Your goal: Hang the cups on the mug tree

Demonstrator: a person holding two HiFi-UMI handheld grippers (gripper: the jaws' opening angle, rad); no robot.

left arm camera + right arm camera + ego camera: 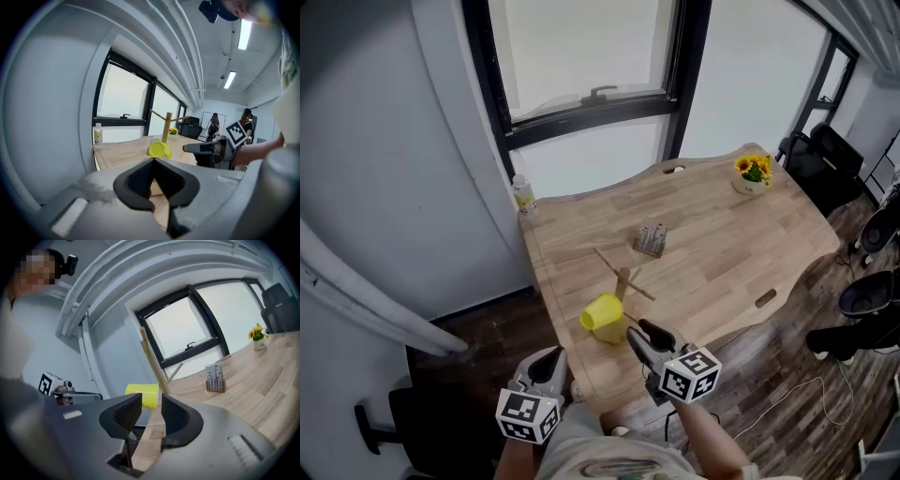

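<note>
A wooden mug tree [623, 277] stands near the table's front edge. A yellow cup [602, 314] lies on its side against the tree's near-left side, clear of the tabletop; the peg under it is hidden. My right gripper [639, 333] is just to the right of the cup, a short way off, open with nothing between its fingers. In the right gripper view the yellow cup [143, 395] shows beyond the open right gripper [151, 401], left of the tree's pole [152, 364]. My left gripper [551, 357] hangs off the table's near-left corner, shut and empty, its pads [146, 174] meeting.
A small card holder [651, 239] stands mid-table, a sunflower pot [753, 174] at the far right, a bottle [523, 194] at the far left corner by the window. Office chairs [872, 300] stand to the right. The table's wavy front edge [741, 323] runs beside my right hand.
</note>
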